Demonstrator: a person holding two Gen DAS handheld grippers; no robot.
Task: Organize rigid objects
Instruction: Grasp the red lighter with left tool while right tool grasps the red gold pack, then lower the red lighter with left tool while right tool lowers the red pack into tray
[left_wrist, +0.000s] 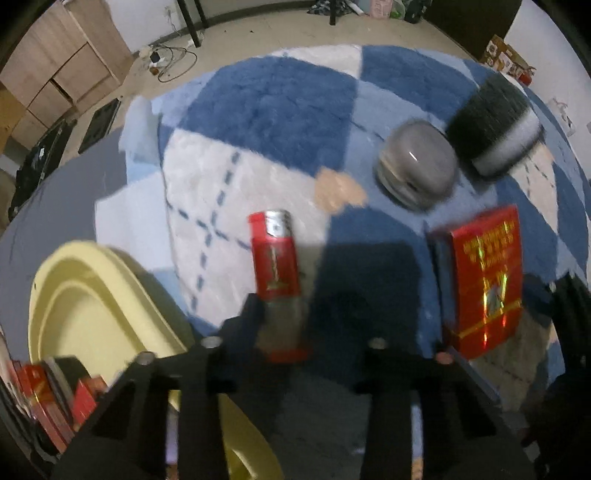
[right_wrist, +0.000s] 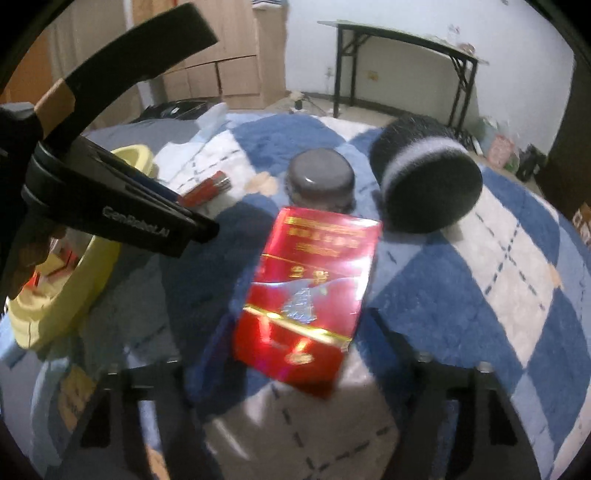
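The red lighter (left_wrist: 275, 254) lies on the blue-and-white checked rug (left_wrist: 266, 110) with its metal cap pointing away from the left gripper (left_wrist: 282, 332). Its near end sits between that gripper's two black fingers, which stand close on either side of it and appear to clamp it. The red cigarette box (right_wrist: 306, 291) lies flat on the same rug, reaching forward from between the fingers of the right gripper (right_wrist: 295, 365). Those fingers stand at its two long sides near its base; blur hides whether the pads press it, so I cannot tell if it is gripped. Beyond the box, past the right fingertips, sits a grey round lidded case (right_wrist: 320, 181), and just right of that a dark roll with a white stripe (right_wrist: 424, 181). To the left of the left fingers lies a yellow basin (left_wrist: 92, 306) holding more red packs (left_wrist: 48, 402).
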